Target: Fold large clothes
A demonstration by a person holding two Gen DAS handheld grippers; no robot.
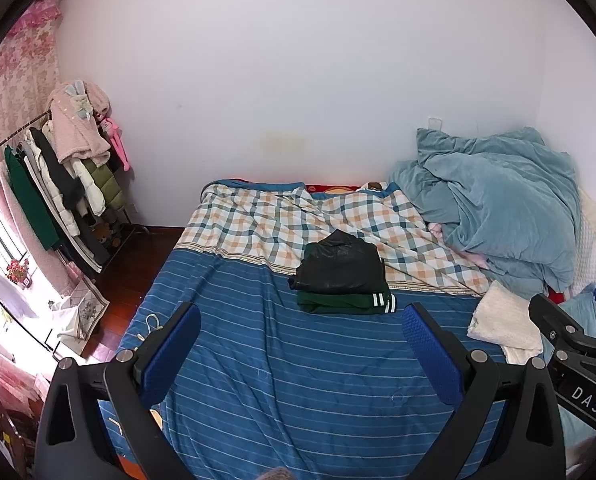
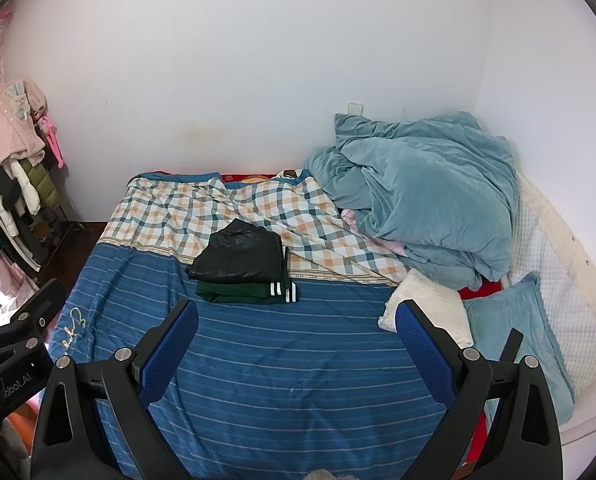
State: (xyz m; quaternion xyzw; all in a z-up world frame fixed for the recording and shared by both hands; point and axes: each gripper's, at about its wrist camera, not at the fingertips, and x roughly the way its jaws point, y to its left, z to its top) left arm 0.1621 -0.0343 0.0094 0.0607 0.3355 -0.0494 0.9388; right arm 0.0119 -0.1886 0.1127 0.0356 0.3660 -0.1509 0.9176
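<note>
A folded black jacket lies on top of a folded dark green garment with white stripes in the middle of the bed. The same stack shows in the right wrist view, black jacket over green garment. My left gripper is open and empty, held above the blue striped cover, short of the stack. My right gripper is open and empty too, also short of the stack. The right gripper's body shows at the right edge of the left wrist view.
A crumpled light blue duvet is heaped at the bed's far right, with a white towel and a blue pillow beside it. A clothes rack with coats stands at the left over dark wood floor. A white wall is behind.
</note>
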